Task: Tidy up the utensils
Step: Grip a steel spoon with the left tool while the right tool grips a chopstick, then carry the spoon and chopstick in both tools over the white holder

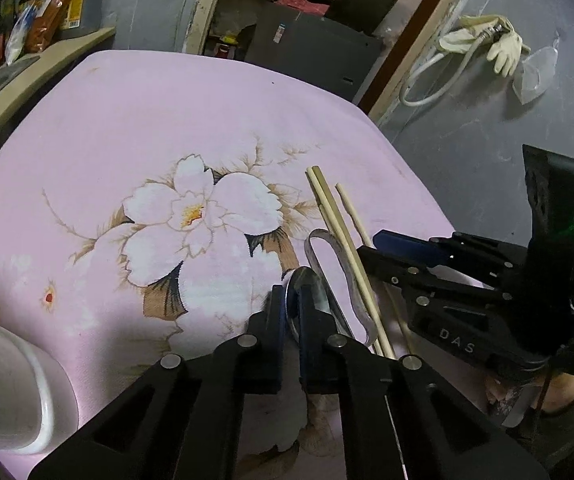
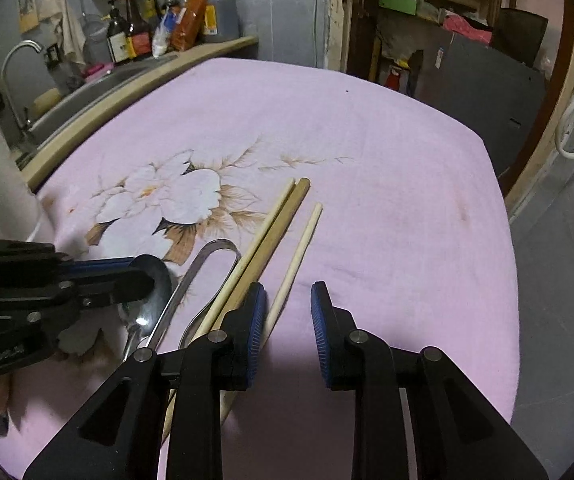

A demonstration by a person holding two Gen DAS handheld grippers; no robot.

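Left tool (image 1: 291, 312) pinching spoon (image 2: 149, 296) bowl. Right tool (image 2: 289, 320) spread, empty; lone chopstick (image 2: 301, 248) just inside its left pad, long axis running straight ahead.

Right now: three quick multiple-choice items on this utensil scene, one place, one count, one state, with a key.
1. Where do the chopsticks lie?
A. in the sink
B. on the pink cloth
C. in a cup

2. How many chopsticks show?
A. one
B. three
C. six

3. What is the left gripper doing?
A. shut on the spoon
B. wide open, empty
C. holding a chopstick

Key: 1 B, they rest flat on the cloth. 2 B, a touching pair plus one apart. 3 A, both pads pinch the spoon's bowl.
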